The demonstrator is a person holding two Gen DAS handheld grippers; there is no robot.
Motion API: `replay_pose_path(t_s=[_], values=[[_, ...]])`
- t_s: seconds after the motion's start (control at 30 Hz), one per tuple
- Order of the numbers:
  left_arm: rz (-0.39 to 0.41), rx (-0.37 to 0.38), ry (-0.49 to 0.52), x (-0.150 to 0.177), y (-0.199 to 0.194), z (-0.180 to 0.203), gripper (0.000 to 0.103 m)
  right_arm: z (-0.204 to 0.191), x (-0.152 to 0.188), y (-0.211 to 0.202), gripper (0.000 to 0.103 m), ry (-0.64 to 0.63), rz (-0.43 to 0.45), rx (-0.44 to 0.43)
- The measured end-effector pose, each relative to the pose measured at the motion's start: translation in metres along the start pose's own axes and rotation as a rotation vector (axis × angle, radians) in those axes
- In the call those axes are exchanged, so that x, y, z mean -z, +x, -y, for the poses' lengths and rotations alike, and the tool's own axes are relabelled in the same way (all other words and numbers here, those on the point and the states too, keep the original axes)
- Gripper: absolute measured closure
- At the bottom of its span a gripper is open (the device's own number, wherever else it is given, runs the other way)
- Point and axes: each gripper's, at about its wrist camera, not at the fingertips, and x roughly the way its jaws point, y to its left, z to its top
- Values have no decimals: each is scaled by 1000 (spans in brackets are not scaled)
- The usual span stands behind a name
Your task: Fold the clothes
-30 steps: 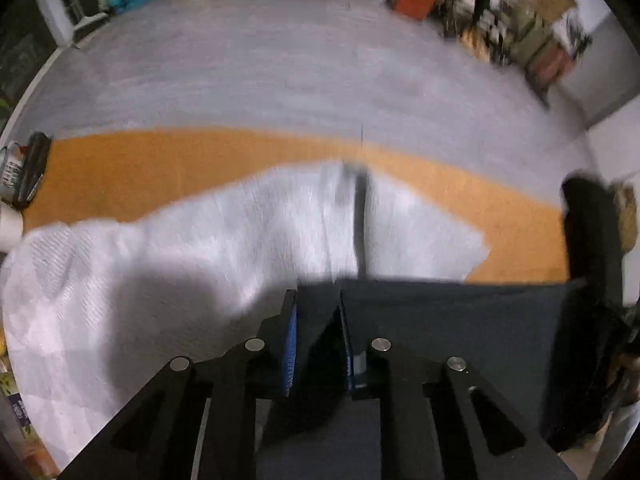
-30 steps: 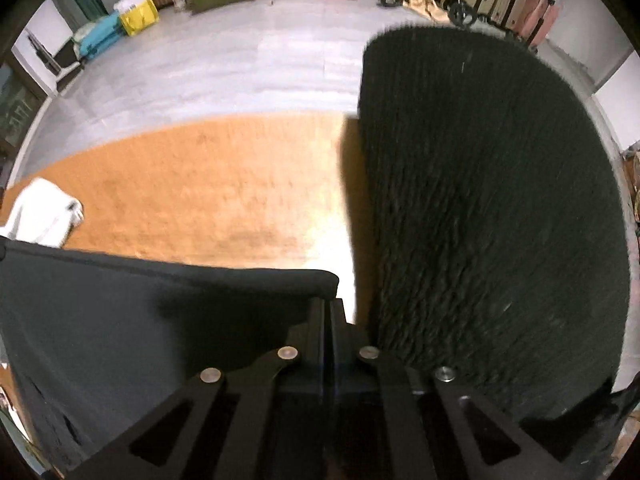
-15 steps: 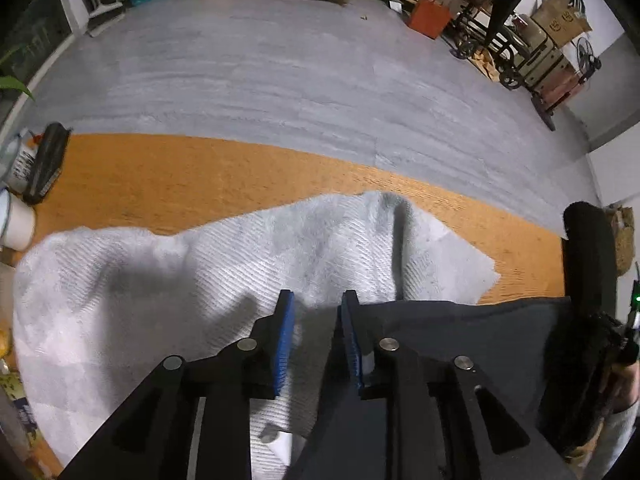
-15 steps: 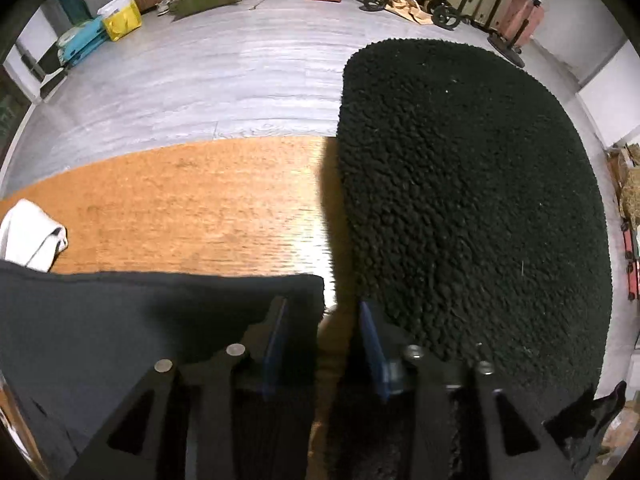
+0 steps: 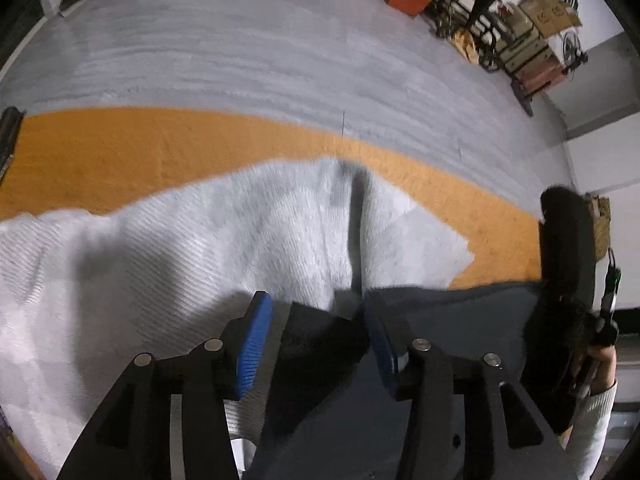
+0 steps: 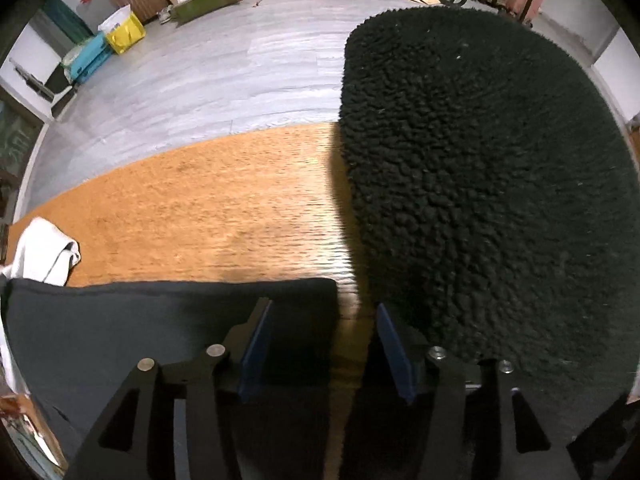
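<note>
A dark grey garment (image 5: 460, 320) lies spread on the orange wooden table (image 5: 120, 152), partly over a white ribbed cloth (image 5: 160, 260). My left gripper (image 5: 316, 300) points steeply down with its jaws opening. The garment's left corner (image 5: 320, 344) sits loose between the blue pads (image 5: 254, 340), which do not press on it. My right gripper (image 6: 323, 305) is also opening over the garment's right corner (image 6: 296, 308), which lies flat on the table (image 6: 220, 208) between the fingers without being pinched.
A black fleece (image 6: 480, 180) covers the table right of my right gripper. A white cloth (image 6: 44, 252) peeks out past the garment's far left edge. A hand (image 5: 596, 364) in a white sleeve holds the right gripper. Boxes and carts line the grey floor (image 5: 240, 48).
Both grippers were shut on the dark garment's top edge and have opened. The garment's corners have settled onto the table, and both grippers have sunk lower.
</note>
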Motion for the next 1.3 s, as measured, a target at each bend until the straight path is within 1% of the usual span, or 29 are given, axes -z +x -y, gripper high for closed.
replay_pose_path(t_s=[0.03,0.07,0.13,0.17,0.2,0.27,0.33,0.47,0.57,0.63,0.67,0.7,0.77,0.83,0.93,1.0,1.1,1.2,1.3], values=[[3,-13,9,2,2,2,78,-1,0,5,45,-5,-5,9],[7,-25,17,4,5,3,81,-4,1,10,48,-14,-9,15],[24,-28,14,6,3,2,87,-9,1,22,68,-47,-24,25],[36,-26,5,7,-1,1,91,-13,2,22,92,-65,-13,29],[51,-26,-6,8,-7,-2,92,-17,3,20,96,-84,5,33],[84,-28,-25,9,-24,-6,94,-19,7,0,97,-82,77,30],[117,-16,-39,13,-44,-8,94,-20,10,-22,97,-75,153,25],[184,1,-24,31,-94,0,94,-20,23,-75,97,-87,254,-5],[230,18,-1,55,-135,6,94,-21,31,-125,97,-104,328,-41],[263,39,20,83,-166,8,94,-20,36,-156,97,-111,367,-65],[273,46,26,97,-177,6,94,-19,47,-169,97,-113,377,-81],[279,55,32,114,-187,4,95,-18,60,-181,97,-115,386,-97],[281,79,46,154,-206,-2,94,-14,97,-202,97,-132,392,-129],[261,94,62,199,-215,-10,95,3,131,-224,97,-154,382,-158],[220,100,75,266,-216,-21,95,9,218,-254,97,-215,348,-180],[178,104,73,314,-206,-30,95,12,280,-272,97,-257,302,-182],[127,121,56,368,-191,-46,95,22,347,-271,97,-275,235,-203],[84,146,18,417,-180,-65,95,32,398,-251,97,-264,168,-230],[61,170,-14,452,-178,-82,95,37,426,-224,97,-253,111,-256]])
